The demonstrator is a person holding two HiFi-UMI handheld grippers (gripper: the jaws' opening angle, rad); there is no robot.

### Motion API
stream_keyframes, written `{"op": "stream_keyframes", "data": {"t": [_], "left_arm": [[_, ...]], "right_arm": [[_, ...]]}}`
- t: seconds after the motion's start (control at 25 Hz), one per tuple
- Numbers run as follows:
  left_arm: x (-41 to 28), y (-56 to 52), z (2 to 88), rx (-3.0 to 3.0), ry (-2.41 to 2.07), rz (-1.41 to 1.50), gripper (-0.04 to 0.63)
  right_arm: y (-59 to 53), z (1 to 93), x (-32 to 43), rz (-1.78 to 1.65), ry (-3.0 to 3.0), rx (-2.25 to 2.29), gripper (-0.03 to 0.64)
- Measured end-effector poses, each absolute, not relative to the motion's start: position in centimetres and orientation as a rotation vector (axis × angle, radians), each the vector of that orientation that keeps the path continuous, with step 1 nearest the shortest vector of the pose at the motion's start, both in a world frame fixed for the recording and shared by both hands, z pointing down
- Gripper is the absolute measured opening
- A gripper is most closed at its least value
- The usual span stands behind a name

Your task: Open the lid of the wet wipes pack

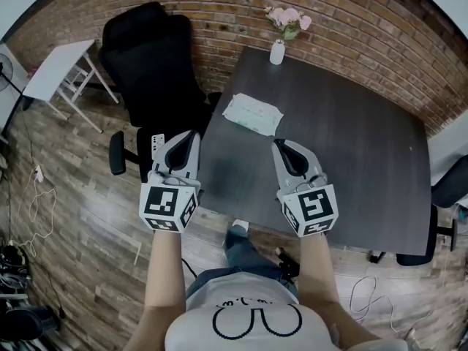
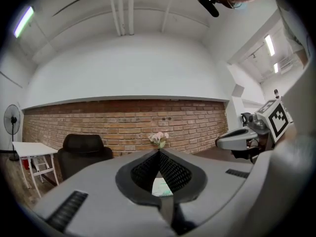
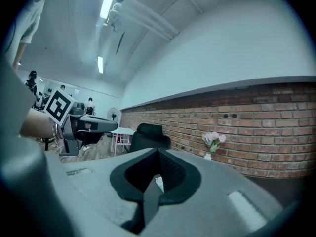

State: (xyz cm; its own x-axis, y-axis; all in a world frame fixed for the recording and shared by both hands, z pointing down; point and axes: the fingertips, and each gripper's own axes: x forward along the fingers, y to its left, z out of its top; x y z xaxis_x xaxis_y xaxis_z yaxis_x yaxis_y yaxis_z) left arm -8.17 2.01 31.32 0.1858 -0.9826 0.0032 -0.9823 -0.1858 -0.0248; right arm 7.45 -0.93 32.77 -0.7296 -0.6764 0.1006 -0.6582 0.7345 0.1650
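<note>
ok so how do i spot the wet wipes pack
Find the big dark table by the brick wall. Toward its far left corner, nearer than the white vase of pink flowers, lies the wet wipes pack. It is the only flat, pale green-and-white packet on the tabletop; the vase stands upright.

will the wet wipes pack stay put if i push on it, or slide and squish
The wet wipes pack looks like a soft film pouch, so it probably dents under pressure. Lying flat on the smooth table, it may slide; tipping seems unlikely.

No legible txt; wipes pack [image 1: 252, 114] print too small.
</note>
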Motion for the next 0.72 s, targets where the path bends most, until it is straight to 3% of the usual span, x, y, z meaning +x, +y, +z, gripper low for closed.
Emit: {"op": "stream_keyframes", "data": {"t": [0.36,0.72], "left_arm": [[-10.5,-11.0,34.8,-2.555,1.952,-0.121,-0.002],[-10.5,-16.9,39.5,-2.716,1.875,-0.241,-0.002]], "right_arm": [[-12.2,35.1,5.3,-0.089,-2.729,1.109,0.003],[-17.2,38.4,5.0,0.025,-2.632,1.172,0.003]]}}
